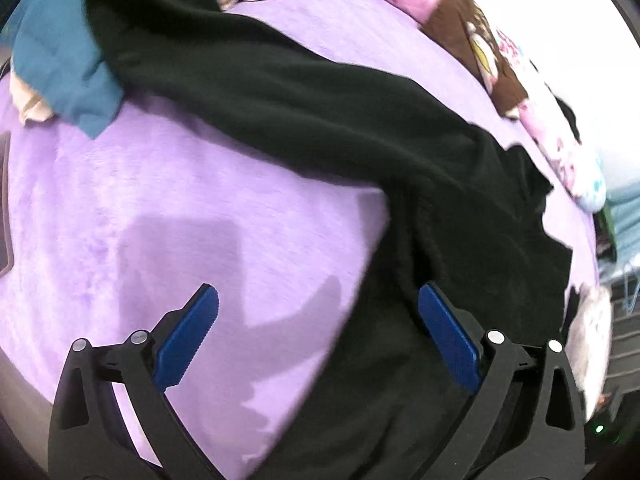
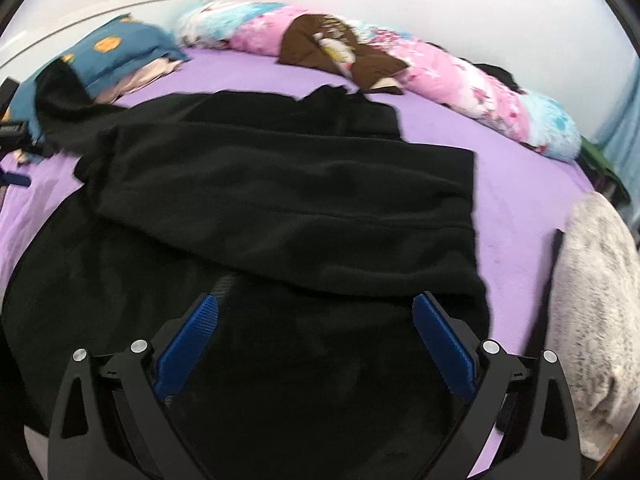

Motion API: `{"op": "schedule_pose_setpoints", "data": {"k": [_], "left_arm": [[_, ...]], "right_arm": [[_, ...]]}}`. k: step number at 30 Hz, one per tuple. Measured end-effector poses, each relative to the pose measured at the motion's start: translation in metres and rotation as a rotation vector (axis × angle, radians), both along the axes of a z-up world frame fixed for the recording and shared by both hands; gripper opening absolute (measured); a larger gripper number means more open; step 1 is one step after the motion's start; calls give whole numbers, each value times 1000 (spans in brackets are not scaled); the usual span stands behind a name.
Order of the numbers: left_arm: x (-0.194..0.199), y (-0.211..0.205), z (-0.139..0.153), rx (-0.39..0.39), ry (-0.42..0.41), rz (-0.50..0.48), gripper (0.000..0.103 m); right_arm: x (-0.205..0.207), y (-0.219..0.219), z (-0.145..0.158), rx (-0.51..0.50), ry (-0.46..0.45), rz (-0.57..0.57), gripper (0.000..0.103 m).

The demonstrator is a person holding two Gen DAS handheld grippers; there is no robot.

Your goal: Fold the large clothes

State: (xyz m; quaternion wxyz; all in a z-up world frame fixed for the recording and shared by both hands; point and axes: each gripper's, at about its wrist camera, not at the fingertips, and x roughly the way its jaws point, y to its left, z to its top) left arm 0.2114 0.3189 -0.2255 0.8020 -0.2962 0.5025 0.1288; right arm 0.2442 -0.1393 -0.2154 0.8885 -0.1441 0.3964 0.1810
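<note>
we see the black garment [image 2: 280, 184] lying spread on the purple bedsheet [image 2: 516, 200], one part folded over the rest; a sleeve runs toward the blue pillow [image 2: 120, 52]; the left gripper [image 1: 318, 328] stands with jaws spread wide, nothing pinched, above the garment's edge; the right gripper [image 2: 316, 336] is likewise spread wide and empty above the black cloth; a floral bolster [image 2: 460, 80] lies along the far side.
</note>
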Motion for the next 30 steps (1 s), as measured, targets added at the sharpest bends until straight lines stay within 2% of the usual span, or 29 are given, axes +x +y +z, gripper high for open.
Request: {"op": "schedule_pose_setpoints", "data": {"k": [6,11,16,22,25,30], "left_arm": [[-14,65,4,-21,-56,143,97],[-17,112,17,-15,-109,216,97],[-12,165,39,66,-153,249,97],[2,218,50,134,-198,290,97],[9,235,57,207,-201,320,97],[26,258,58,210,-208,322,96]], "right_arm": [[-24,24,-2,34,25,83,96],[-30,46,-2,81,52,108,96],[-31,77,-4,128,96,126,96],[-45,118,-5,103,60,220,96],[-35,136,-3,114,54,225,96],[-10,169,0,108,11,221,96]]}}
